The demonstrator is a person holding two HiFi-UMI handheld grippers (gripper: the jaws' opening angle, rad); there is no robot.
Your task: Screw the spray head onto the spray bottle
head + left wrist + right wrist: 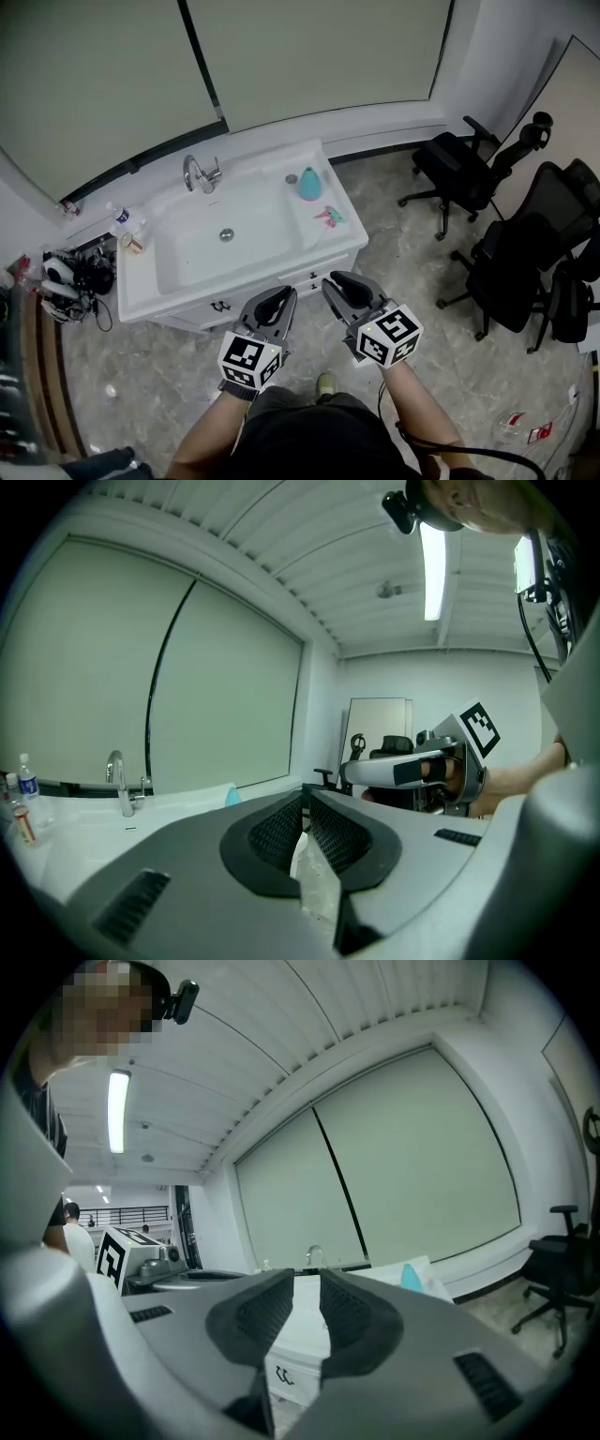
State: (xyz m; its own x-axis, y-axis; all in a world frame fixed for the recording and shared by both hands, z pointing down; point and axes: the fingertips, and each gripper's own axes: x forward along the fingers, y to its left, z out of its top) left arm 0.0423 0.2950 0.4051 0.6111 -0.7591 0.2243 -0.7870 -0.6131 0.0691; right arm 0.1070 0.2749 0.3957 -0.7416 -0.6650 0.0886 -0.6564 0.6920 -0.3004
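Near the sink, we are aiming for the far bottle and spray head, so both grippers are empty: left gripper fingers together, right gripper fingers narrowly apart.

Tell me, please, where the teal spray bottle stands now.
In the head view, the teal spray bottle stands on the right-hand ledge of the white sink, near the back, with the spray head lying just in front of it.

No word, number or brand is showing clearly enough to read. The marker cube on the left gripper and the marker cube on the right gripper are showing only black-and-white square patterns; the small bottles at nine o'clock of the sink are carrying labels too small to make out
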